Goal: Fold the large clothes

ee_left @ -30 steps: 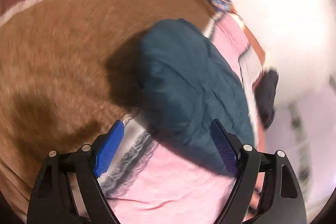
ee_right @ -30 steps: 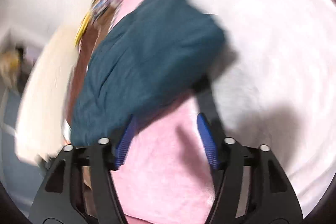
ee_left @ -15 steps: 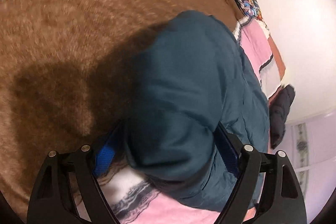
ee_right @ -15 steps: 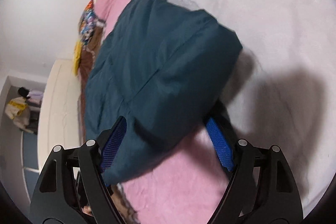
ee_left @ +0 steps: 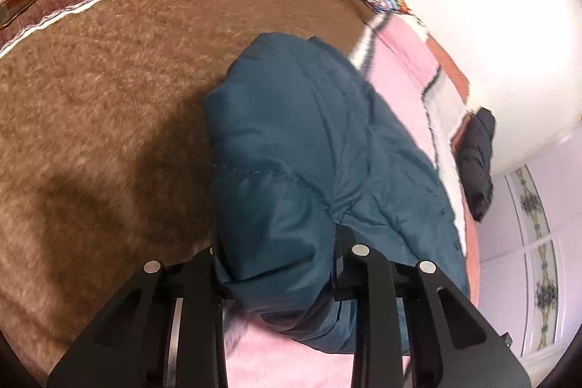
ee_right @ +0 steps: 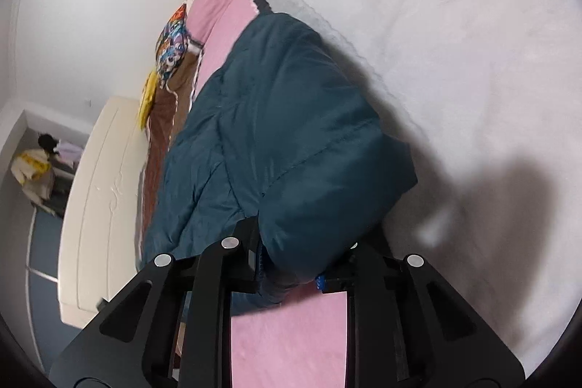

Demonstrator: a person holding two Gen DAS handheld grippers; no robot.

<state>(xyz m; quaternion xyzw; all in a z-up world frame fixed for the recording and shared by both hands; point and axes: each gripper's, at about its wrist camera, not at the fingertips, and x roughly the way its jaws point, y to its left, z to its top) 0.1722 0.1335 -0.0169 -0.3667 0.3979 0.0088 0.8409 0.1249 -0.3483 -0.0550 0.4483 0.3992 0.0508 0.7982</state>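
Left wrist view: fingertips of the left gripper (ee_left: 274, 264) are buried under a bunched fold of the dark teal quilted padded jacket (ee_left: 309, 151), so pad contact is not visible; the jaws sit narrowed, pinching that fold. Right wrist view: the right gripper (ee_right: 296, 264) likewise pinches a jacket corner, only a sliver of blue pad (ee_right: 320, 280) showing. The jacket lies on the bed, across the pink blanket (ee_left: 396, 75), one edge over the brown fuzzy blanket (ee_left: 109, 97), the other against the white fleece blanket (ee_right: 454, 42). A black garment (ee_left: 478, 151) lies at the bed's far edge. Compared with 0.5 s ago, both grippers' jaws have drawn in from spread onto the cloth.
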